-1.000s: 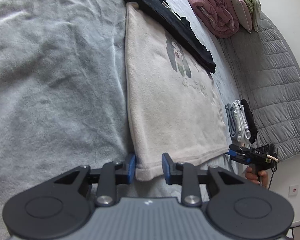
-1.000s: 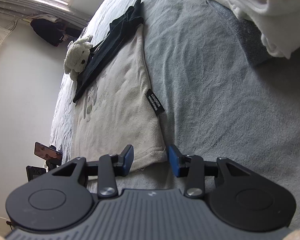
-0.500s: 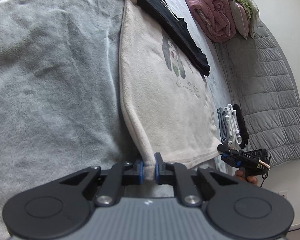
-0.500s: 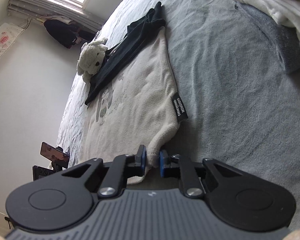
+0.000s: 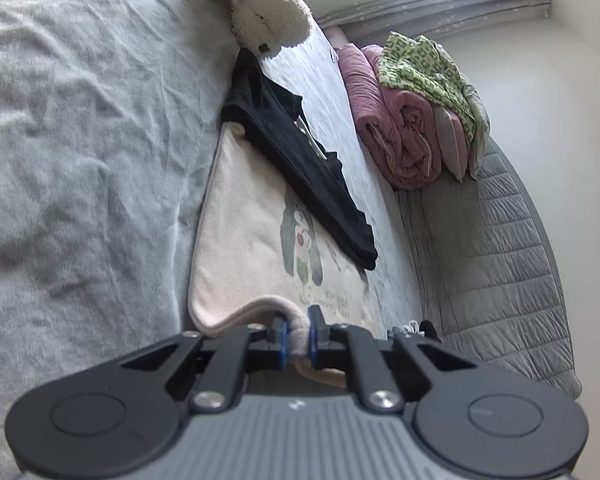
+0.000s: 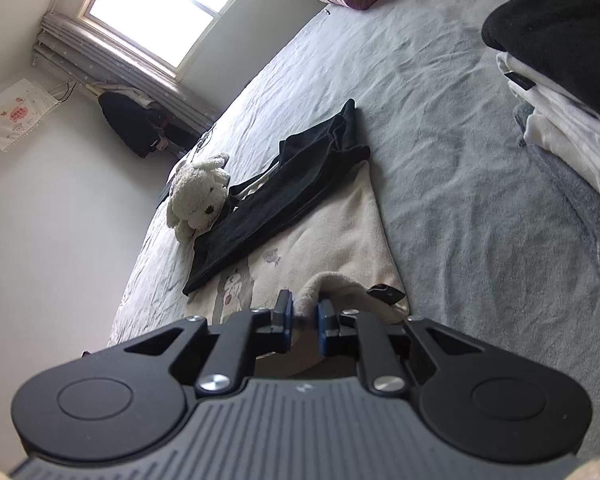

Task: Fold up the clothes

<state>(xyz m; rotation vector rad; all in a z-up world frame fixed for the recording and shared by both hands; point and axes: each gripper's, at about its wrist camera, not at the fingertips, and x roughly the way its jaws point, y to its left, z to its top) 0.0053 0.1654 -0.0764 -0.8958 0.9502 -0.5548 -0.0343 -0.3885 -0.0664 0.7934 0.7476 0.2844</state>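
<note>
Both grippers — left gripper, right gripper — pinch cream garment.

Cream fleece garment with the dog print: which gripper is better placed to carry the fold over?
Neither clearly. The left gripper and right gripper each pinch a lifted near corner of the cream fleece garment; both should move together.

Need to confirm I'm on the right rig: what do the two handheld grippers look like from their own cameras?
Both match. The left gripper and right gripper each have a ribbed grey body, two round black discs at the sides, black linkage arms with silver screws, and blue-padded jaws. A small pale logo sits on each body. No cables or sleeves are visible.
</note>
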